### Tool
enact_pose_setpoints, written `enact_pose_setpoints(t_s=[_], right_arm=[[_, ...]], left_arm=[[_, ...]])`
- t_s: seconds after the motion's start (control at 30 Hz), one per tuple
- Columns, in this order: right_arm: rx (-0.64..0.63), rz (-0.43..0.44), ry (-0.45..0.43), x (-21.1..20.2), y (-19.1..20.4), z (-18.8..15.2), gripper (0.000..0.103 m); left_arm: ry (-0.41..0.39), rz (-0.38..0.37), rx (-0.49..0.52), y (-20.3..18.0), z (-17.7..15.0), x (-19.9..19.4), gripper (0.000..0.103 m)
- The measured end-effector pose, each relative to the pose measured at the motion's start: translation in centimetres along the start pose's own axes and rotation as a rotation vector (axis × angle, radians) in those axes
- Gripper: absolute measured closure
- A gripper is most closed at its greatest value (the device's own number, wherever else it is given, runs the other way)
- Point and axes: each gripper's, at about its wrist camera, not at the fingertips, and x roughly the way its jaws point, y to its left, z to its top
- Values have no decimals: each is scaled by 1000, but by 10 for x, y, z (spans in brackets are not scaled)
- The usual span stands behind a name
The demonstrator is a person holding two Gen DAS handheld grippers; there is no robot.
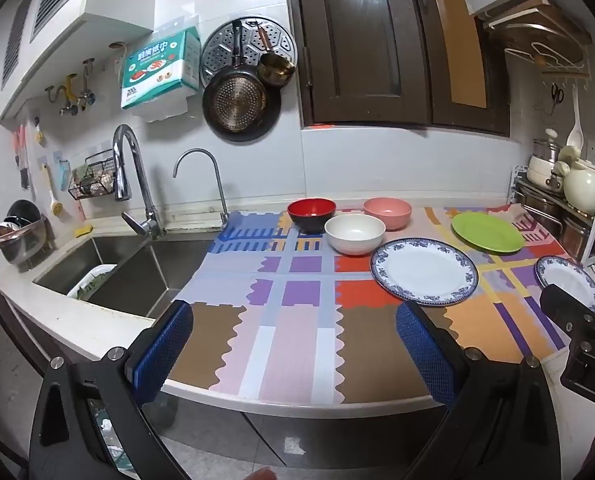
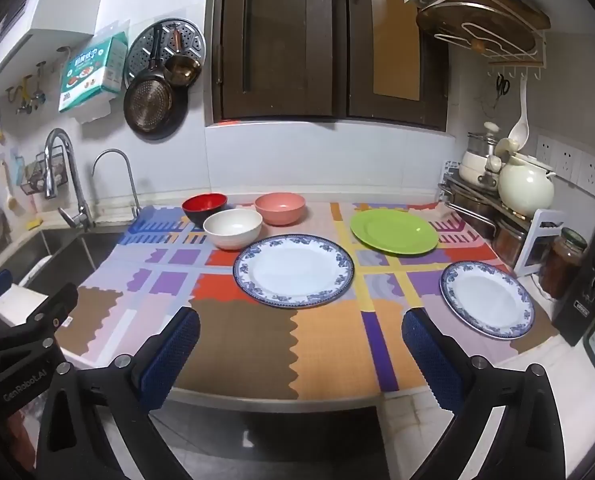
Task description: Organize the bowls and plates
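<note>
**Hovering tongs, crockery spread over the patterned mat**

Hovering before the near edge of the table [image 2: 257, 398], both tongs stand released, jaws spread wide with nothing between them. The left tongs [image 1: 295, 344] point over the brown and pink patches of the patchwork mat [image 1: 293, 340]; the right tongs [image 2: 301, 346] point over the brown and orange patches nearer the table's right half.

Three bowls cluster toward the far edge, left of the middle: a red-and-black bowl [image 2: 204, 209] farthest left, a pink bowl [image 2: 280, 208] to its right, and a white bowl [image 2: 233, 228] in front, between the two and very close to the red one. Just nearer and right of the white bowl lies a large blue-rimmed plate [image 2: 293, 270], flat on the mat. A green plate [image 2: 394, 231] sits toward the far right, apart from the large plate. A smaller blue-rimmed plate [image 2: 487, 298] lies near the right edge, close to the near right corner.

The sink [image 1: 145, 272] with its two faucets borders the table's left edge. Against the right wall a rack holds pots and a cream kettle [image 2: 525, 188]; a jar [image 2: 563, 264] stands below it.
</note>
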Motion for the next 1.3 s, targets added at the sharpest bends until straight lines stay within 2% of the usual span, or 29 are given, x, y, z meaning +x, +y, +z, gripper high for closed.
enact_pose_setpoints(t_s=[0.2,0.33,0.97,1.3], right_arm=[[3,-5,-8,0,-3,1,1],[6,-4,-9,-1,2,4,1],[30,-19,-26,-1,1,9,1],[21,-27,-37,-2,4,13,1]], left_arm=[[3,-9,5,0,1,-9,0],[22,-18,22,1,5,0,0],[-52,-21,32,4,16,2,0],[-63,-30,34,6,18,2,0]])
